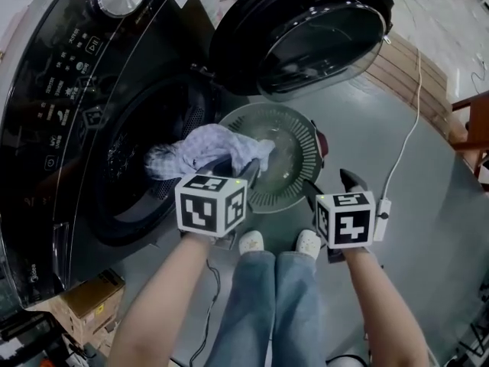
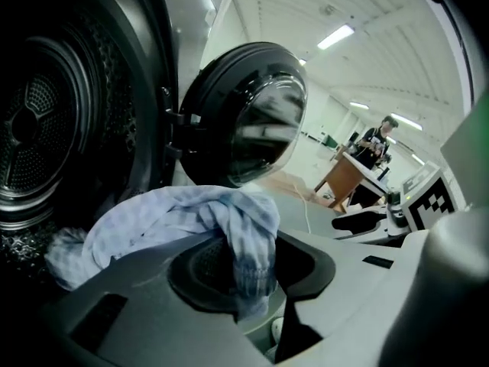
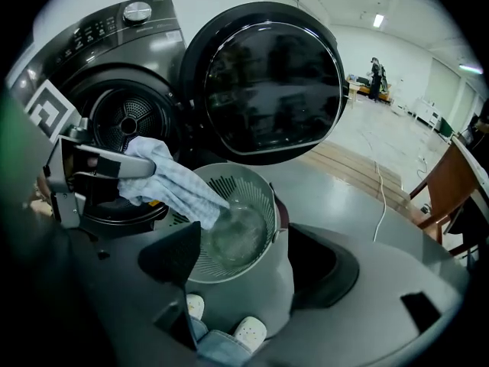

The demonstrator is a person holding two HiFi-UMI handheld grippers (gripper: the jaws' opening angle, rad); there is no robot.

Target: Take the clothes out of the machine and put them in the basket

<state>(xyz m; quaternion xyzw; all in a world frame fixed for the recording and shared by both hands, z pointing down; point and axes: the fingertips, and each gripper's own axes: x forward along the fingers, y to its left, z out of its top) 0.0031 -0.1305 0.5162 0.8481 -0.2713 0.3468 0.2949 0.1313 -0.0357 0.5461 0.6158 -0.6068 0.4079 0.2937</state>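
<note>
- The left hand-held gripper (image 2: 252,277) pinches a pale blue checked cloth (image 1: 210,145) between its jaws, which are nearly together on a bunched fold.
- The cloth hangs in the air, outside the drum (image 3: 126,125), between the machine's opening and the basket (image 1: 309,140).
- One end of the cloth trails back toward the opening. The other droops over the basket's rim on the machine side; I cannot tell whether it touches.
- The right hand-held gripper (image 3: 244,262) has its jaws spread wide with nothing pinched. In its own view the basket and the person's shoes (image 1: 250,242) show between them.
- The right hand-held gripper is beside the basket, on the side away from the machine, apart from the cloth.
- The machine (image 1: 53,105) is a black front-loader. Its round door (image 1: 306,29) is swung fully open above the basket.
- The basket is round, grey-green and slotted. It stands on the grey floor (image 1: 412,228), just in front of the opening and near the shoes.
- A white cable (image 1: 409,136) runs across the floor from the right hand-held gripper.
</note>
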